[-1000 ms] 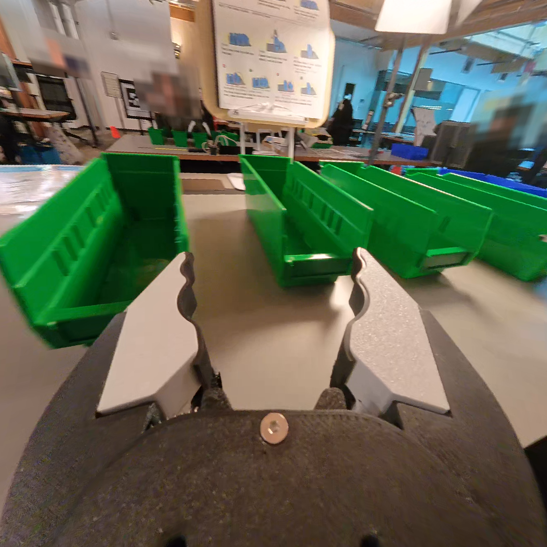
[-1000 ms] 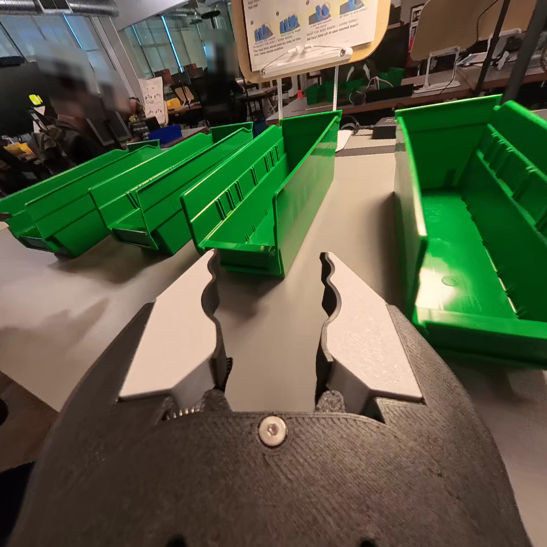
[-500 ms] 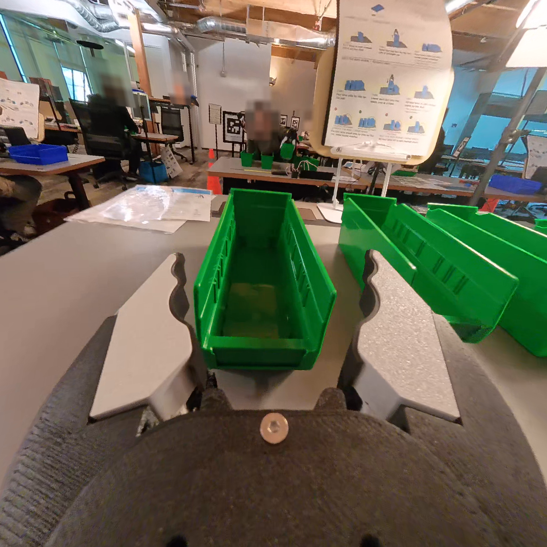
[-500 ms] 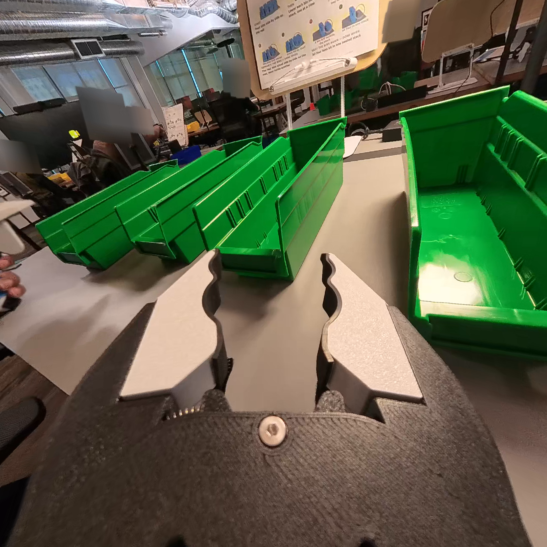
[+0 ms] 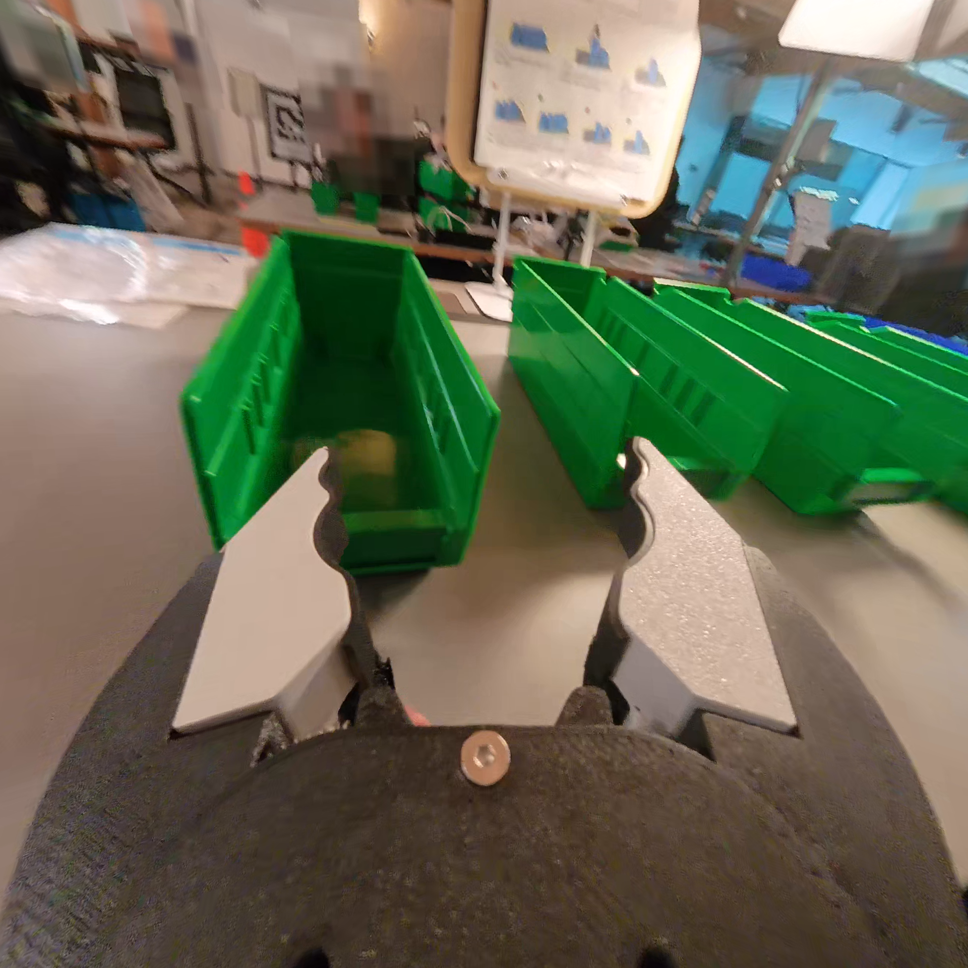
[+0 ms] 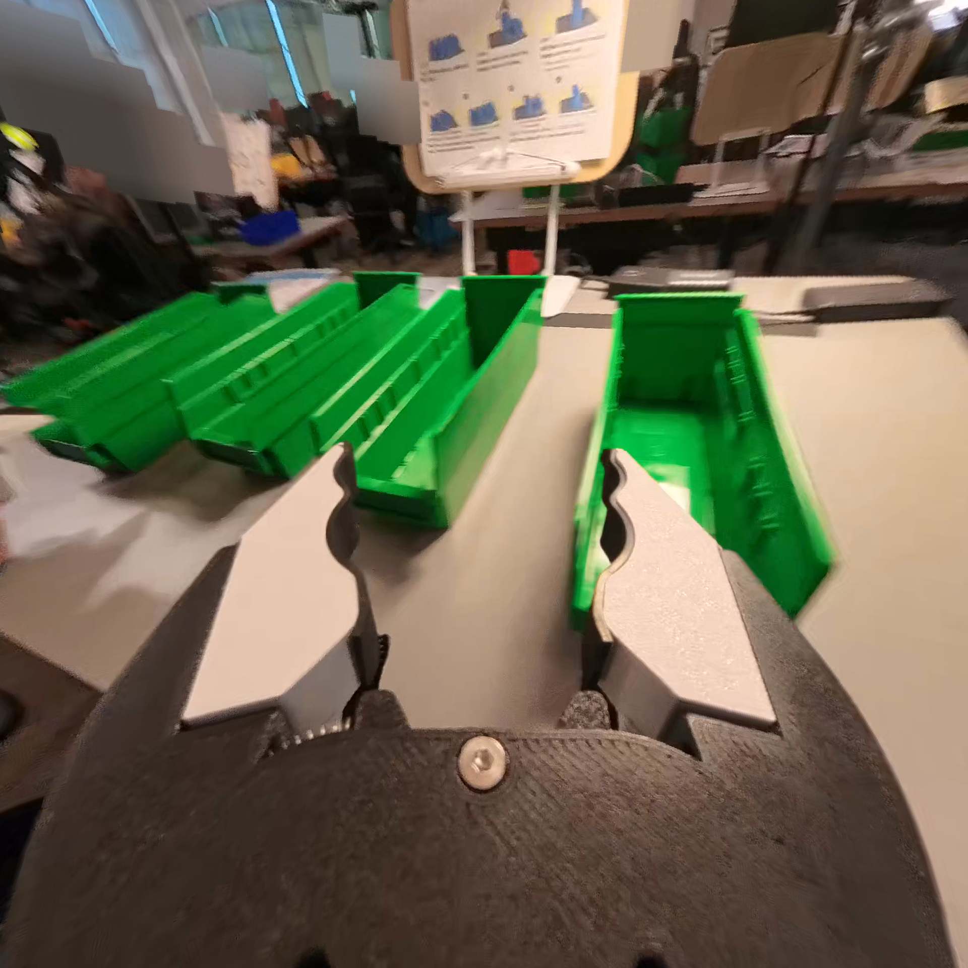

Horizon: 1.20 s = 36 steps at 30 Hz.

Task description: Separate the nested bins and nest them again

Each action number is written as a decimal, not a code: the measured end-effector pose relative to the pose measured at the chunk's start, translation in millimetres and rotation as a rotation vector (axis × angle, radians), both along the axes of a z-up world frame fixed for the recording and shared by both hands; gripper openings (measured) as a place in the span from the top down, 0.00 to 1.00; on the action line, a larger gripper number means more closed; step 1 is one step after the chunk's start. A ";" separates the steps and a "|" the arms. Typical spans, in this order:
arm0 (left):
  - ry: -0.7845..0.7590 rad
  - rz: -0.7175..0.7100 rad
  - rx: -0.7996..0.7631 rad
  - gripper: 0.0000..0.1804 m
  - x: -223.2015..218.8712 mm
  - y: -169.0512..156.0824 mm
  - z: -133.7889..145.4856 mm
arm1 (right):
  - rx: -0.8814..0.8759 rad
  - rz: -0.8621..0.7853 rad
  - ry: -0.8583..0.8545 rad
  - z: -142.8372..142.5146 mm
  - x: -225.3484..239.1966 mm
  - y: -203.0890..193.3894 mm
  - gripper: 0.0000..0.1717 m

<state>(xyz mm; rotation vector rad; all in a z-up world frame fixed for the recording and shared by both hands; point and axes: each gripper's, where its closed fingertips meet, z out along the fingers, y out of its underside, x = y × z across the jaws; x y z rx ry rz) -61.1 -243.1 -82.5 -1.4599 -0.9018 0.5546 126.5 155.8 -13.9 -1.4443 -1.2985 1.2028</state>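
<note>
From the left wrist view, the left gripper [image 5: 479, 461] is hovering low over the grey table [image 5: 94, 471] with its grey fingers [image 5: 293, 555] standing wide apart and nothing between them but bare tabletop. Just ahead of it, a short green bin [image 5: 340, 398] is sitting alone, its open top showing and its near end facing the gripper; the left fingertip is overlapping its near corner in the picture, though whether it is touching the bin I cannot tell. To the right, a row of longer green bins [image 5: 733, 398] is lying side by side, running off toward the far edge of the table. Behind them a board with a white instruction sheet [image 5: 581, 89] is standing on thin white legs, and a clear plastic sheet [image 5: 105, 272] is lying at the far left of the table. From the right wrist view, the right gripper [image 6: 474, 461] is likewise holding its fingers [image 6: 293, 565] spread with only table between them, gripping nothing. The short bin [image 6: 702, 440] is sitting just to its right, the right fingertip showing in front of the bin's near left wall. The long bins [image 6: 325, 398] are lying to the left, separated, none nested. The whole view is smeared with motion blur.
</note>
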 end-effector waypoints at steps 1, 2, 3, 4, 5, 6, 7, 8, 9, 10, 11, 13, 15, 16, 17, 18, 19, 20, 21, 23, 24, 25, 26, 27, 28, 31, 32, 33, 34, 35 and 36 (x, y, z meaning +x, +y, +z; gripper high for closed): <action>-0.028 -0.026 -0.015 0.42 4.8 5.2 -4.5 | 0.050 -0.031 -0.038 5.1 -1.5 13.3 0.41; -0.046 -0.053 -0.035 0.42 9.8 10.5 -8.1 | 0.094 -0.052 -0.085 7.5 -4.0 25.7 0.36; -0.061 -0.078 -0.059 0.44 14.4 15.8 -12.0 | 0.129 -0.060 -0.138 7.9 -7.8 36.0 0.33; -0.077 -0.099 -0.088 0.45 18.4 20.7 -16.2 | 0.152 -0.062 -0.186 7.4 -13.1 45.9 0.30; -0.090 -0.119 -0.115 0.45 21.9 25.2 -20.0 | 0.156 -0.056 -0.235 4.5 -19.5 54.7 0.27; -0.099 -0.134 -0.137 0.46 24.6 28.8 -23.1 | 0.147 -0.039 -0.286 -0.1 -26.4 61.7 0.25; -0.104 -0.146 -0.153 0.46 27.0 32.0 -25.1 | 0.133 -0.022 -0.331 -4.8 -33.5 67.9 0.24; -0.109 -0.156 -0.161 0.46 29.0 34.2 -26.5 | 0.123 -0.013 -0.372 -9.2 -39.9 74.5 0.23; -0.119 -0.164 -0.162 0.47 30.4 35.7 -28.0 | 0.129 -0.008 -0.413 -13.7 -45.8 81.0 0.22; -0.128 -0.170 -0.159 0.47 31.3 36.5 -29.0 | 0.139 -0.004 -0.457 -19.2 -51.2 86.9 0.21; -0.134 -0.179 -0.153 0.48 32.2 37.2 -29.2 | 0.137 -0.001 -0.493 -24.0 -56.6 91.9 0.20; -0.150 -0.217 -0.136 0.52 35.9 40.4 -29.9 | 0.116 0.013 -0.534 -30.6 -68.7 98.7 0.20; -0.161 -0.230 -0.124 0.53 37.6 41.4 -30.5 | 0.091 0.024 -0.575 -37.4 -79.4 103.4 0.19; -0.156 -0.227 -0.121 0.53 37.7 40.9 -29.6 | 0.088 0.026 -0.596 -40.6 -83.9 105.3 0.19; -0.151 -0.226 -0.121 0.53 38.0 40.9 -29.0 | 0.092 0.024 -0.618 -43.7 -87.7 107.8 0.19; -0.148 -0.224 -0.121 0.53 38.1 40.8 -28.9 | 0.098 0.021 -0.641 -46.8 -90.8 110.3 0.19; -0.146 -0.222 -0.121 0.54 38.2 40.7 -28.6 | 0.104 0.018 -0.666 -50.2 -93.4 112.8 0.20; -0.142 -0.224 -0.121 0.54 38.6 40.8 -28.1 | 0.106 0.014 -0.684 -52.7 -96.1 115.3 0.20; -0.138 -0.226 -0.119 0.55 39.2 40.9 -27.6 | 0.102 0.015 -0.699 -55.0 -98.6 116.9 0.20; -0.125 -0.235 -0.111 0.57 41.2 41.3 -25.5 | 0.071 0.033 -0.721 -59.1 -102.8 116.6 0.21; -0.123 -0.239 -0.105 0.58 42.1 41.3 -24.7 | 0.062 0.035 -0.728 -60.4 -104.6 117.6 0.21; -0.122 -0.241 -0.099 0.58 42.7 41.2 -24.3 | 0.063 0.029 -0.738 -61.4 -105.6 120.1 0.21; -0.119 -0.240 -0.094 0.59 42.9 40.7 -23.7 | 0.071 0.022 -0.747 -62.2 -106.4 122.8 0.21; -0.117 -0.238 -0.090 0.59 42.9 40.2 -23.2 | 0.074 0.019 -0.756 -63.1 -106.9 124.4 0.21; -0.118 -0.238 -0.089 0.59 43.1 40.1 -23.3 | 0.071 0.021 -0.768 -64.8 -107.4 124.6 0.21; -0.126 -0.251 -0.103 0.60 44.6 42.3 -25.6 | 0.083 0.027 -0.827 -78.0 -106.2 124.9 0.21; -0.125 -0.252 -0.110 0.61 45.0 42.9 -26.2 | 0.090 0.030 -0.851 -84.7 -105.2 124.8 0.20; -0.123 -0.252 -0.116 0.61 45.3 43.3 -26.5 | 0.065 0.042 -0.852 -88.3 -106.6 121.6 0.21; -0.121 -0.252 -0.122 0.62 45.5 43.7 -26.8 | 0.049 0.052 -0.859 -91.6 -106.9 119.6 0.21; -0.120 -0.252 -0.127 0.62 45.7 44.1 -27.1 | 0.037 0.059 -0.858 -92.8 -107.6 118.2 0.22; -0.120 -0.251 -0.133 0.62 45.8 44.4 -27.7 | 0.029 0.063 -0.858 -93.3 -108.1 117.4 0.23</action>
